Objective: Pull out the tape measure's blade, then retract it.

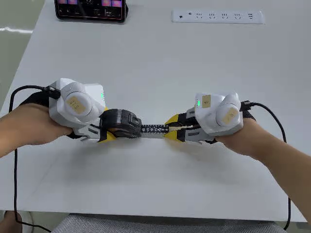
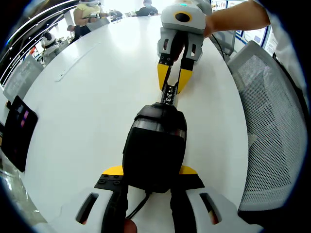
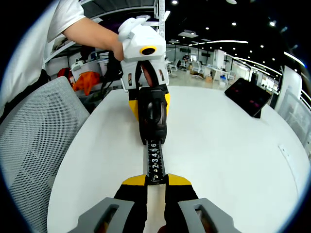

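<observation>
A black tape measure (image 1: 122, 124) lies on the white table (image 1: 155, 58), clamped in my left gripper (image 1: 104, 131), whose yellow-tipped jaws stand either side of its case (image 2: 155, 145). A short length of black blade (image 1: 153, 129) with white numbers runs right from the case. My right gripper (image 1: 171, 127) is shut on the blade's end. In the right gripper view the blade (image 3: 154, 162) runs from my gripper (image 3: 155, 180) to the case (image 3: 152, 114), held by the left gripper (image 3: 148, 99). The left gripper view has the right gripper (image 2: 174, 80) pinching the blade (image 2: 168, 95).
A black tablet with a lit screen (image 1: 91, 9) lies at the table's far left and a white power strip (image 1: 217, 16) at the far right. A grey mesh chair (image 2: 272, 121) stands at the near edge. Cables trail from both grippers.
</observation>
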The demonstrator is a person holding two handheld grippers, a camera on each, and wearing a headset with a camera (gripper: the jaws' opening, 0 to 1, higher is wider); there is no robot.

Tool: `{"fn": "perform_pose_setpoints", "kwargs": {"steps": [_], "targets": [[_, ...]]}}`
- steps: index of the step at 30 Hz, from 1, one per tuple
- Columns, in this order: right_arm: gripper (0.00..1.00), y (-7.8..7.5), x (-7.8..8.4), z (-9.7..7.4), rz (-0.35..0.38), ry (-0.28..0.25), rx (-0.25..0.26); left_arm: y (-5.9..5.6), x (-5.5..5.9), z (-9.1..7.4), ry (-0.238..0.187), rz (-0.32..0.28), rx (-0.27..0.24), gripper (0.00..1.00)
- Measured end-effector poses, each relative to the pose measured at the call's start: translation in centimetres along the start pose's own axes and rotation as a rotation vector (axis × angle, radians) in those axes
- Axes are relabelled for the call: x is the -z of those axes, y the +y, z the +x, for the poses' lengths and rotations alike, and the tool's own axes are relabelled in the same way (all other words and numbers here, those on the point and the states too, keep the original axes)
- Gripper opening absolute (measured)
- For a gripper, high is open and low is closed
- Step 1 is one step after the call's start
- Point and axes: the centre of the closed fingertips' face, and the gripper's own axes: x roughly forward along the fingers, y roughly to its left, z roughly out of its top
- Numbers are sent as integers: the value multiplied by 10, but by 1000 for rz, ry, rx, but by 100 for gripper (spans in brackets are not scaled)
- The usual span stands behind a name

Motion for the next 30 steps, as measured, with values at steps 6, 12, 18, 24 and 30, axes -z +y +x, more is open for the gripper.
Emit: {"fn": "perform_pose_setpoints", "kwargs": {"steps": [6,12,18,24,30], "targets": [[9,0,4,-5,8,1,7,-1,0,0,5,3,-2,28],[9,0,9,-9,14,5,13,-1,0,0,12,2,0,28],[9,0,12,-15,12,12,17,-1,-1,1,17,4,0,28],[9,0,16,-21,17,14,24,-1,-1,1,12,-3,1,28],[9,-1,19,-26,18,21,29,-1,-1,1,12,-1,-1,28]]}}
